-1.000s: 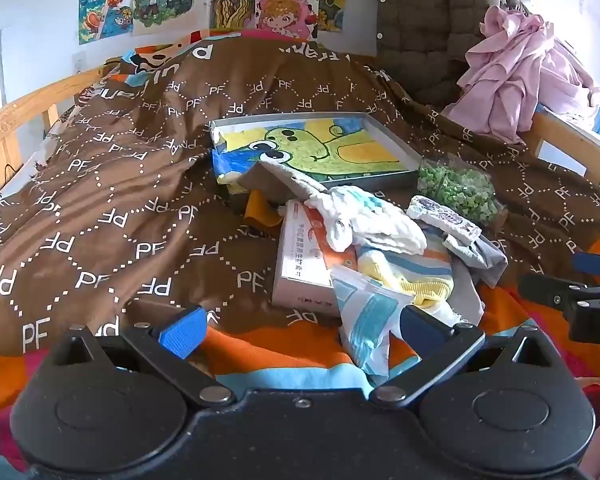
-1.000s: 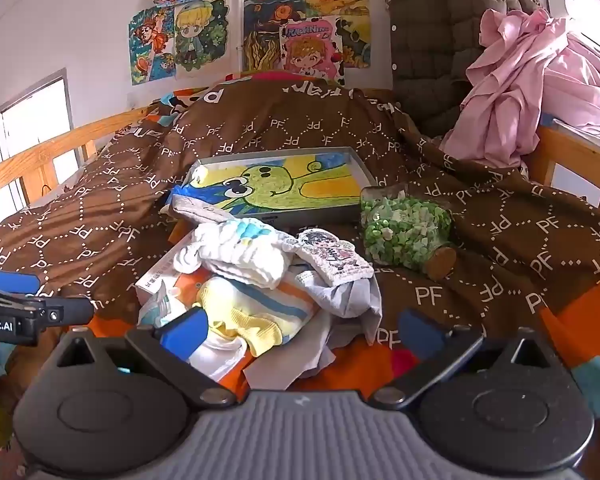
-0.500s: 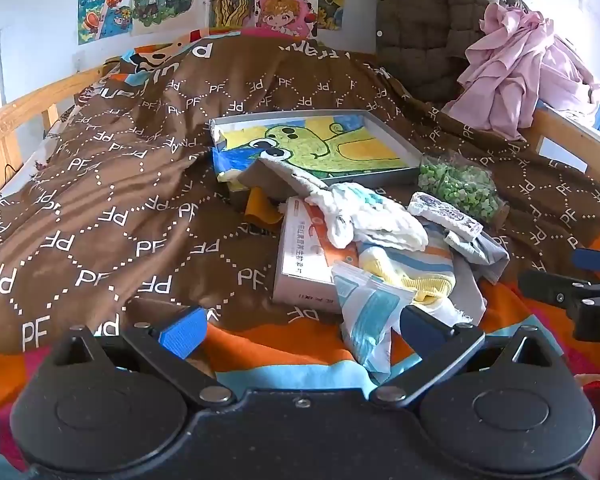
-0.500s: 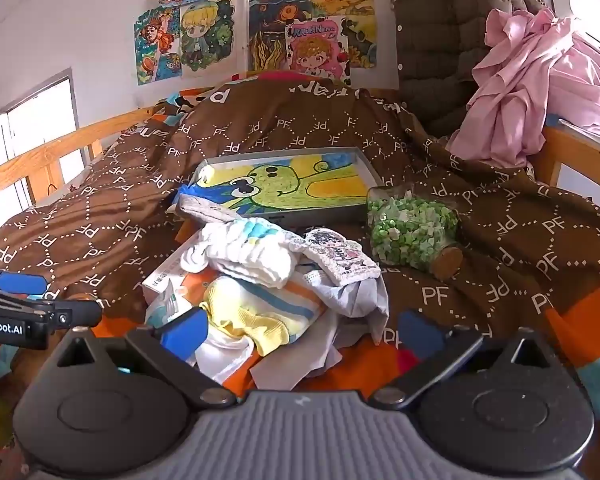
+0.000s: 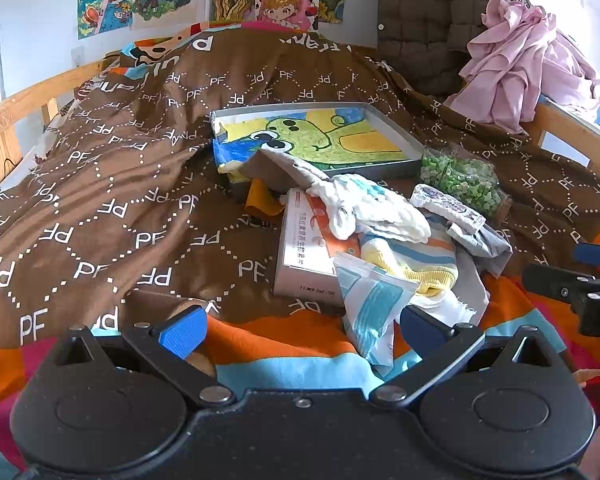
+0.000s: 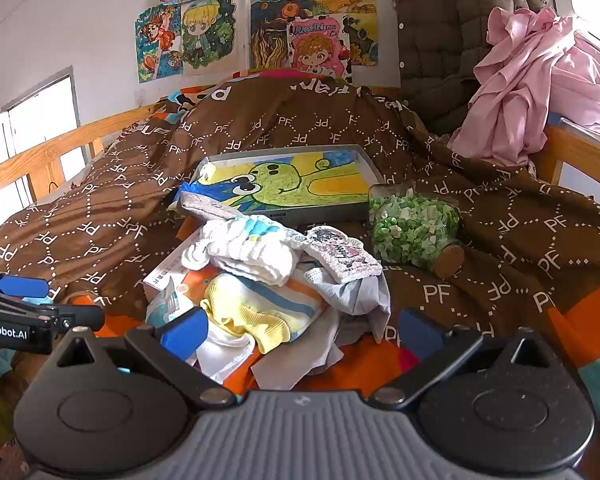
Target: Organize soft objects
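Observation:
A heap of small soft clothes lies on the bed: a white folded cloth (image 5: 376, 212) (image 6: 252, 252), a yellow striped garment (image 5: 412, 258) (image 6: 260, 304), a grey cloth (image 6: 360, 292) and a patterned pad (image 6: 342, 254). They rest partly on a flat white and orange box (image 5: 304, 252). A striped packet (image 5: 370, 300) lies at the near edge. My left gripper (image 5: 298, 326) is open and empty, just before the heap's left side. My right gripper (image 6: 300, 330) is open and empty, low over the heap's near edge.
A grey tray (image 5: 396, 130) (image 6: 332, 210) with a green cartoon picture lies behind the heap. A jar of green pieces (image 6: 412, 232) lies on its side to the right. A brown PF quilt (image 5: 100, 184) covers the bed. Pink clothes (image 6: 532, 88) hang at the right rail.
Both grippers have drawn back slightly and risen a little, so the heap looks a bit farther. The clothes have not moved. Both jaws stay open.

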The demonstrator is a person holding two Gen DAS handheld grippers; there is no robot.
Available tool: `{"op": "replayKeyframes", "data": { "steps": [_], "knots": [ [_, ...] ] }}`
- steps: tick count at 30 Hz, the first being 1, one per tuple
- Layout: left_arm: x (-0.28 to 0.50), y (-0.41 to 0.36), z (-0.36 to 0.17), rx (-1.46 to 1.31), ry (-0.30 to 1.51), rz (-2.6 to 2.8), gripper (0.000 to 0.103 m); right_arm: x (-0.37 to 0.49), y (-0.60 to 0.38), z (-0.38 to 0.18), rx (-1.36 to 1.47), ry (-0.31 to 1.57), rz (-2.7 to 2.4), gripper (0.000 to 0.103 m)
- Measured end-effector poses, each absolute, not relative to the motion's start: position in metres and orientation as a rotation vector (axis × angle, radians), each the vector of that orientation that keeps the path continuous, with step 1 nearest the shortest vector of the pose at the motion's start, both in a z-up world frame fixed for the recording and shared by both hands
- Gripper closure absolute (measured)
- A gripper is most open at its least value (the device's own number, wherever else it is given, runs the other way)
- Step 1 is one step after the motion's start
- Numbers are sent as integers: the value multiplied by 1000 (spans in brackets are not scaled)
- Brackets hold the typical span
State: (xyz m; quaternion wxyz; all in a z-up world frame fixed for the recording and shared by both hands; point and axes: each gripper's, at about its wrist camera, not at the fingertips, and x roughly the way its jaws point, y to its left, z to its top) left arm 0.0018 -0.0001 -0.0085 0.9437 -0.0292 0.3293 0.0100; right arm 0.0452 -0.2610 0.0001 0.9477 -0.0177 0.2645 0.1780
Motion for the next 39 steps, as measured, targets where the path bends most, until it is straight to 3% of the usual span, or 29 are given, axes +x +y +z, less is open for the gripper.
{"op": "replayKeyframes", "data": {
  "steps": [39],
  "knots": [
    [3,3,-14,-73,687,22,1,45,-261,0,-35,538,361,0]
  ]
}}
